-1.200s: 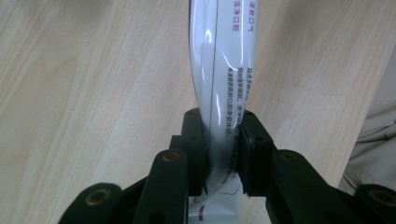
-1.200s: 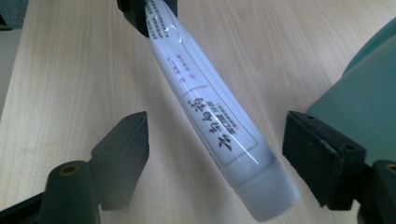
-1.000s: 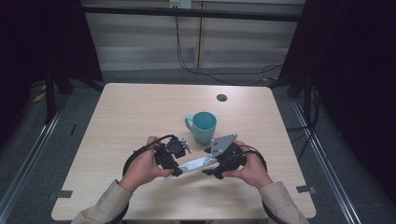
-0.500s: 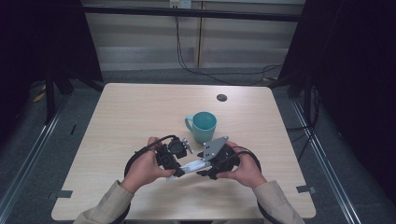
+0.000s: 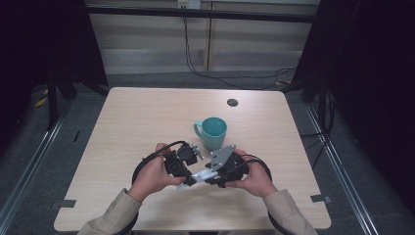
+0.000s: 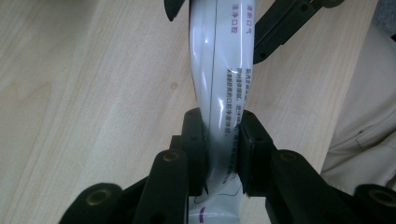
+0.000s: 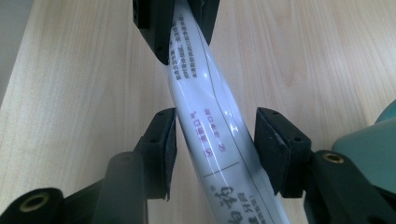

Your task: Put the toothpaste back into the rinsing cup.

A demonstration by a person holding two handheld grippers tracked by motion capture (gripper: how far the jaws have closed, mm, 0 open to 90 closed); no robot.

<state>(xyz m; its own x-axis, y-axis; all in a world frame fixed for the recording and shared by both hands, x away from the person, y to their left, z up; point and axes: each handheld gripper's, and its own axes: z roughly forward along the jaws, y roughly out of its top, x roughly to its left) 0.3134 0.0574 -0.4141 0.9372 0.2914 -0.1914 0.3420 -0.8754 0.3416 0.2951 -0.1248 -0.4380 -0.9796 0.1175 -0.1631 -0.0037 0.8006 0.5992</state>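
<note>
A white plastic tube [image 5: 195,176] printed with purple and dark characters hangs just above the table, between my two grippers. My left gripper [image 6: 223,135] is shut on it, pads pressed into both sides of the tube [image 6: 224,70]. Facing it, my right gripper [image 7: 212,149] is open, its pads standing on either side of the tube [image 7: 210,107] without squeezing it. In the high view the left gripper [image 5: 187,177] and right gripper [image 5: 209,175] meet near the table's front middle, each held in a hand.
A teal mug [image 5: 214,132] stands upright just behind the grippers, and its rim [image 7: 373,154] is close on the right gripper's right. A small black disc [image 5: 232,102] lies farther back. The wooden table [image 5: 137,117] has bare room left and behind.
The right hand and its gripper have shifted slightly left and toward the person, closer to the left gripper. The left gripper keeps its hold on the tube.
</note>
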